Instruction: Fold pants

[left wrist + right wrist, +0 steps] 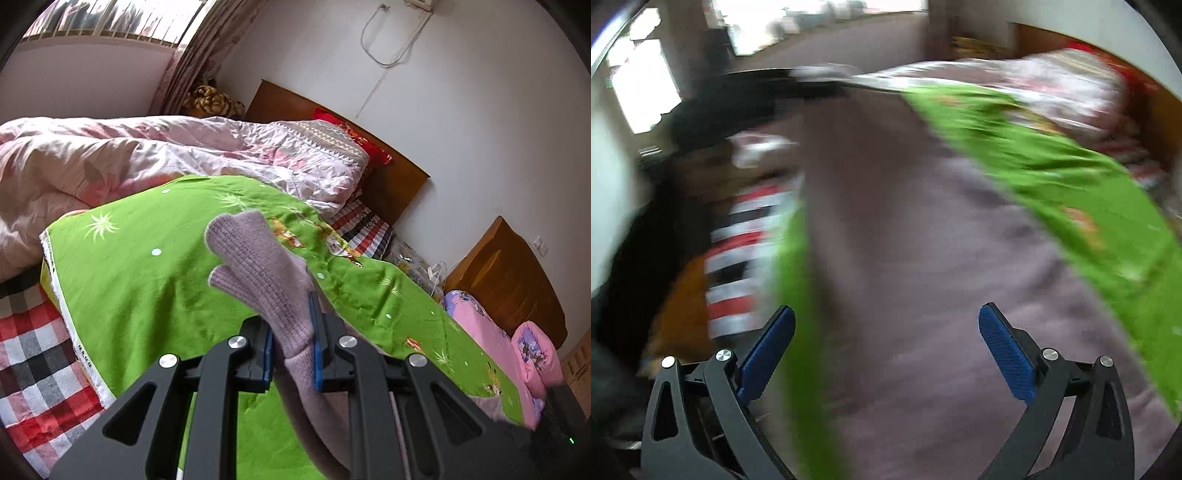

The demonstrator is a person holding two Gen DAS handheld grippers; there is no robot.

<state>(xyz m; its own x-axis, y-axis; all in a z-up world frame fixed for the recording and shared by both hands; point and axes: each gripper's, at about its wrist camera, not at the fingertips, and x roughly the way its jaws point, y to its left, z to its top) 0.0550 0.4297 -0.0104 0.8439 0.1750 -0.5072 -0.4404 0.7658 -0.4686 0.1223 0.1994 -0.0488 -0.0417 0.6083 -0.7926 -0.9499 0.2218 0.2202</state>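
Note:
The pants are mauve ribbed knit. In the left wrist view my left gripper (293, 332) is shut on a bunched end of the pants (258, 266), lifted above the green sheet (140, 280); two rounded knit ends stick up past the blue pads. The right wrist view is blurred by motion. There my right gripper (886, 321) is open, its blue pads (1004, 354) wide apart over the mauve pants (905, 240) spread on the green sheet (1071, 177), with nothing between them. A dark arm-like shape crosses the top left of that view.
A pink floral quilt (166, 155) is heaped behind the green sheet. Red checked bedding (33, 343) lies at the left edge. A wooden headboard (388, 162) with a red pillow stands at the wall, and a second bed with pink bedding (517, 343) is at the right.

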